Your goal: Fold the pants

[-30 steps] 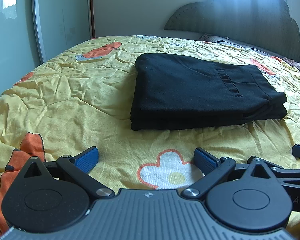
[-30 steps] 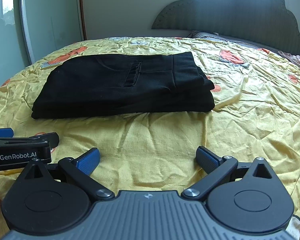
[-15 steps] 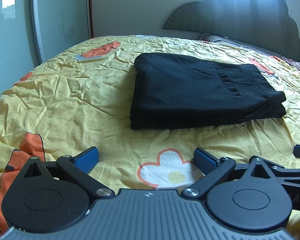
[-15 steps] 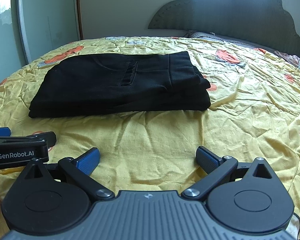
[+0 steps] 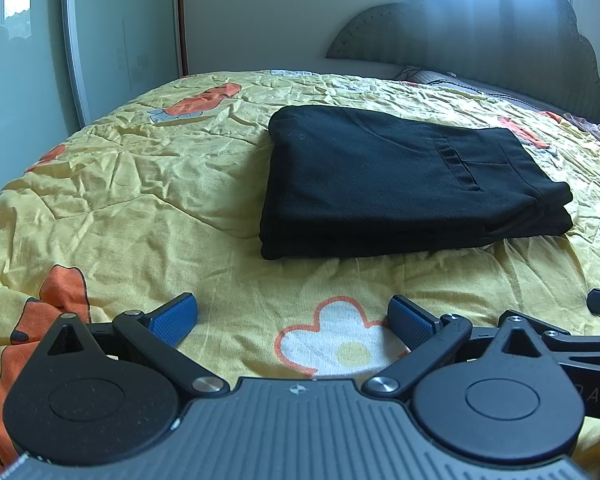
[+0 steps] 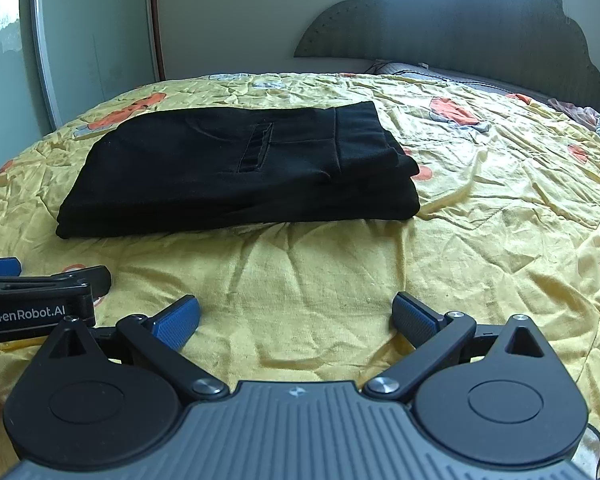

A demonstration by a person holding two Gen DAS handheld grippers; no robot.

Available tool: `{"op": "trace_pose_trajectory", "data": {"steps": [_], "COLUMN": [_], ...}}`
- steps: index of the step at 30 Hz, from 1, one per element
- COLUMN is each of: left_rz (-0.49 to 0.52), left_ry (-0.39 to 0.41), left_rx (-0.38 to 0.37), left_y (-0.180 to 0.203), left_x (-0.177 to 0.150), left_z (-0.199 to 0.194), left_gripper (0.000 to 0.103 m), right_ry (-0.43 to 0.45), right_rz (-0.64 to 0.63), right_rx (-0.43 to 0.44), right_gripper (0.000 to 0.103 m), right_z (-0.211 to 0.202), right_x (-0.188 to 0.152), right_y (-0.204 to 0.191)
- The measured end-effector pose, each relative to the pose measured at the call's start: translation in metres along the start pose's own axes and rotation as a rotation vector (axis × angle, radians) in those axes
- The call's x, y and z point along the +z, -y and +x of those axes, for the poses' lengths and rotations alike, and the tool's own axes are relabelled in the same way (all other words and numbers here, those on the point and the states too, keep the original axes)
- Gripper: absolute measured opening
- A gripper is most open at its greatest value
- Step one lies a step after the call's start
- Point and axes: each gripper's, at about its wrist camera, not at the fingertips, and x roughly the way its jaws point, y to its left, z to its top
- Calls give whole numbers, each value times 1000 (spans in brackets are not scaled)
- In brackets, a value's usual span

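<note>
With the pants [image 5: 400, 184] lying folded on the bed [image 5: 140, 200], both wide, empty claws [image 5: 292, 316] [image 6: 296, 316] should withdraw without touching them.

One folded black pants [image 5: 400, 184], two grippers, one bedspread [image 5: 140, 200], one headboard [image 5: 480, 44]

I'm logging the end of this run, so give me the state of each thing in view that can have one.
black pants: folded into a compact stack, lying flat on the bed, nothing touching them.
left hand-held gripper: open, empty, short of the pants.
right hand-held gripper: open, empty, short of the pants.
yellow bedspread: wrinkled, spread over the bed.
</note>
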Motion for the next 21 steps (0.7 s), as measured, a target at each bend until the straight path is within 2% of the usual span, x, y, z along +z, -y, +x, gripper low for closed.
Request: {"op": "trace_pose_trajectory", "data": {"steps": [21], "left_rz": [0], "left_ry": [0], "left_rx": [0], "left_y": [0], "left_x": [0], "left_z": [0], "left_gripper": [103], "right_ry": [0], "right_rz": [-1], "right_rx": [-1], "right_gripper": [103], "right_z": [0], "right_x": [0], "right_y": [0]}}
